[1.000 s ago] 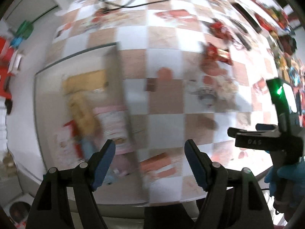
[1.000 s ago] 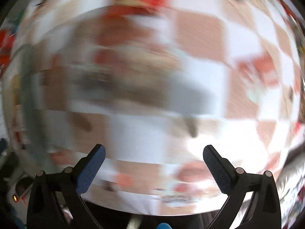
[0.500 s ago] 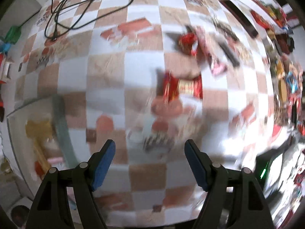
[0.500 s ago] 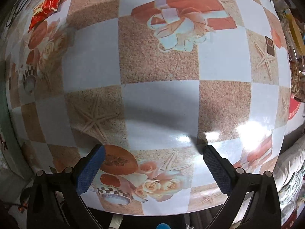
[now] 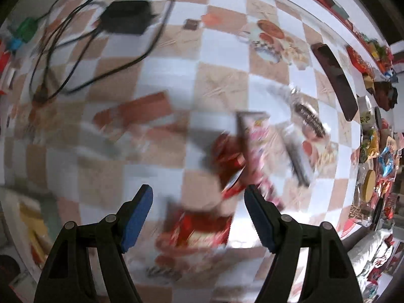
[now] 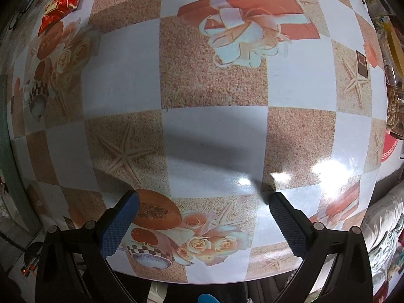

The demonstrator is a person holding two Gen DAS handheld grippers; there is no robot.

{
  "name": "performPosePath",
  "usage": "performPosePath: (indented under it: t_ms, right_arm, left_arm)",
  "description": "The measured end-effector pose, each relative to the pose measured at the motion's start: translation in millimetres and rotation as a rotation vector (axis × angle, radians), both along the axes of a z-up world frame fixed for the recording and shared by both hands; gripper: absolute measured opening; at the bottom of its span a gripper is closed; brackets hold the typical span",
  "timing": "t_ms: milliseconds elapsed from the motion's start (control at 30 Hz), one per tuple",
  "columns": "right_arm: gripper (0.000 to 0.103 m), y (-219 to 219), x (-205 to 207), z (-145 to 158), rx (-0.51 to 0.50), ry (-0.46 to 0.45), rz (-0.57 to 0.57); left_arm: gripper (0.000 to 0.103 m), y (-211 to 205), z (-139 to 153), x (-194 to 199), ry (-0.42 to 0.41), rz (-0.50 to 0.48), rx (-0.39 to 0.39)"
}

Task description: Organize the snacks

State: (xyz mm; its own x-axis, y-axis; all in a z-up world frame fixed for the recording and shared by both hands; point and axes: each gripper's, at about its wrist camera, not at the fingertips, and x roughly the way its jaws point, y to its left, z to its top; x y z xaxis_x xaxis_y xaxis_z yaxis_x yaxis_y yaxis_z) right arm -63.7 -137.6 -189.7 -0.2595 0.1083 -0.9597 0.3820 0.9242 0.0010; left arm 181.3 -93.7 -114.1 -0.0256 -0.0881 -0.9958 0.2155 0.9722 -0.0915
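My left gripper (image 5: 198, 207) is open and empty, low over the checked tablecloth (image 5: 161, 80). A blurred red snack packet (image 5: 199, 227) lies between and just beyond its fingertips. Past it lie another red packet (image 5: 227, 156), a pink wrapped snack (image 5: 257, 146) and silver-wrapped bars (image 5: 303, 126). My right gripper (image 6: 202, 217) is open and empty over a bare stretch of the cloth (image 6: 214, 131). A red packet (image 6: 61, 2) shows at the far left of the right wrist view.
A black power adapter (image 5: 125, 16) with looped cables lies at the back left. A long dark box (image 5: 334, 78) and a heap of mixed snacks (image 5: 376, 156) line the right edge. A tray holding yellow packets (image 5: 27, 217) is at the lower left.
My left gripper has swung right, away from the tray, and moved forward over the loose snacks, the view still blurred. My right gripper has settled and barely moved in the last half second.
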Motion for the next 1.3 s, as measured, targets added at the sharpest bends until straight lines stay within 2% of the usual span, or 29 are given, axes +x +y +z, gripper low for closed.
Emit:
performPosePath:
  t_ms: [67, 200, 333, 400, 433, 467, 500, 767, 1000, 1167, 1300]
  right_arm:
    - [0.103, 0.2, 0.4, 1.1, -0.001, -0.002, 0.001]
    - [0.103, 0.5, -1.1, 0.2, 0.001, 0.000, 0.002]
    - [0.103, 0.0, 0.3, -0.2, 0.005, 0.006, 0.004]
    - [0.103, -0.8, 0.4, -0.4, 0.006, 0.006, 0.006]
    - [0.103, -0.6, 0.6, -0.3, 0.006, 0.006, 0.006]
    - [0.103, -0.6, 0.4, -0.2, 0.006, 0.004, 0.009]
    - [0.103, -0.5, 0.1, -0.1, 0.005, 0.003, 0.009]
    - [0.103, -0.1, 1.0, -1.3, 0.005, 0.007, 0.009]
    - [0.103, 1.3, -0.3, 0.0, -0.004, -0.009, 0.011]
    - [0.103, 2.8, -7.2, -0.3, -0.011, -0.025, 0.012]
    - [0.103, 4.1, -10.9, -0.6, -0.016, -0.032, 0.011]
  left_arm:
    - [0.078, -12.8, -6.3, 5.5, 0.011, -0.006, -0.004]
    - [0.078, -33.1, -25.8, 18.6, 0.087, 0.026, -0.042]
    - [0.076, -44.7, -40.2, 23.1, 0.099, 0.011, 0.026]
    - [0.063, -45.8, -44.7, 21.4, 0.102, 0.004, 0.046]
    - [0.050, -45.5, -42.8, 20.0, 0.082, -0.011, 0.050]
    - [0.045, -47.7, -40.9, 17.6, 0.068, -0.038, 0.040]
    - [0.036, -48.6, -39.7, 14.6, 0.067, -0.054, 0.015]
    - [0.036, -37.3, -42.1, -39.5, 0.074, -0.184, -0.002]
    - [0.036, 17.7, -44.3, -116.1, 0.119, -0.239, -0.011]
    - [0.041, 48.1, -37.8, -141.9, 0.100, -0.245, -0.011]
    - [0.061, 64.5, -16.7, -159.3, 0.029, -0.241, -0.012]
